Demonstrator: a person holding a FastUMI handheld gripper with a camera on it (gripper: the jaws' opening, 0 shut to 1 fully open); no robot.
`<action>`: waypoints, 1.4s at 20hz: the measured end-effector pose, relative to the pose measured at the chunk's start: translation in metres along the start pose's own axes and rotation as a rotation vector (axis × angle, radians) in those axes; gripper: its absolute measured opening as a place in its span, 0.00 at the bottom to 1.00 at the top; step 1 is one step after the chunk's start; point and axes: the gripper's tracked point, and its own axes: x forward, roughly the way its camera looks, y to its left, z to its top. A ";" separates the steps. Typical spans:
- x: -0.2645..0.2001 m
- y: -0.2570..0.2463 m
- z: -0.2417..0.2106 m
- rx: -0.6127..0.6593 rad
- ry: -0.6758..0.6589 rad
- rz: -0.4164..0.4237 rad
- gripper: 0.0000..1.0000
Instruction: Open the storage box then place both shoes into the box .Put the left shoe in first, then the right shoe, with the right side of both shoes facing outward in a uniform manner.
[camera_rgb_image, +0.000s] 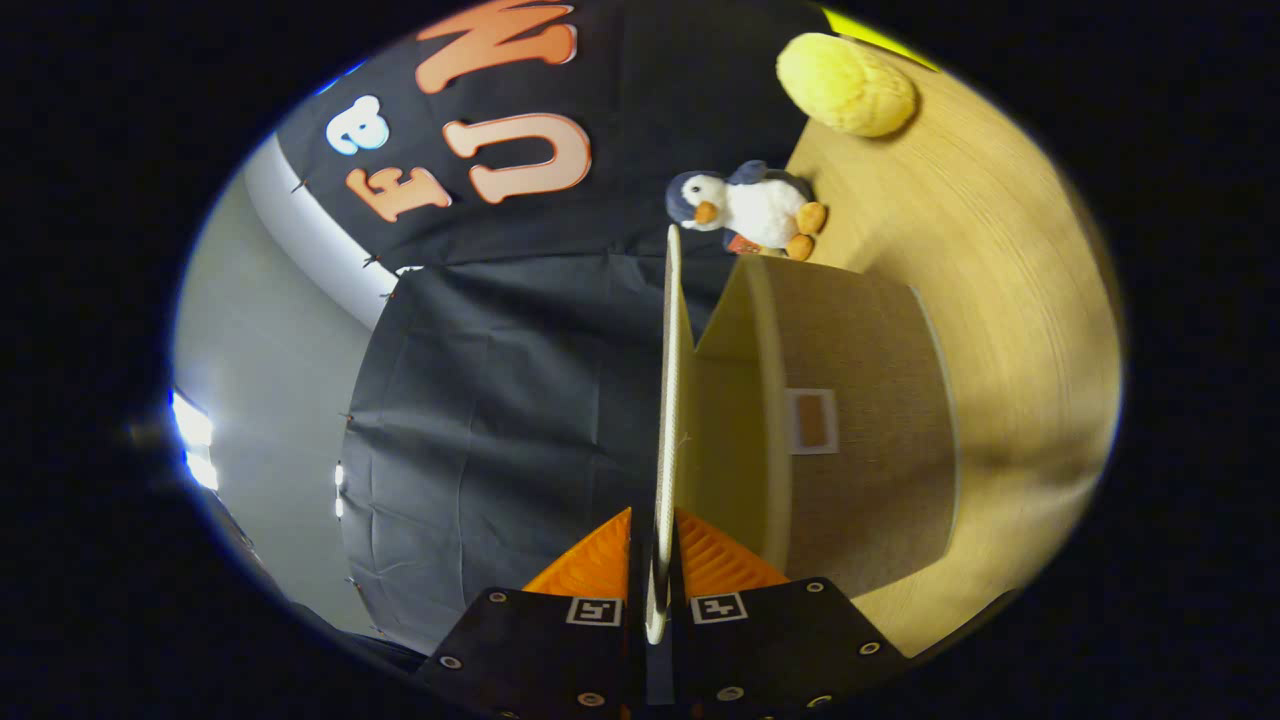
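We saw the gripper (655, 560) clamped on the thin cream lid (672, 400) of the beige fabric storage box (860, 420) at frame centre, a plush penguin (750, 210) above it.

Your storage box (860, 420) is a tan fabric cube, open. Its pale lid (672, 400) stands edge-on, swung clear of the mouth, seemingly pinched between your gripper (655, 560) fingers.
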 end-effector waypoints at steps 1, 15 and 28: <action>0.008 0.017 -0.002 -0.033 0.016 0.013 0.11; 0.165 0.102 -0.050 -0.248 0.199 -0.026 0.15; 0.123 0.076 -0.001 -0.401 0.061 -0.266 0.88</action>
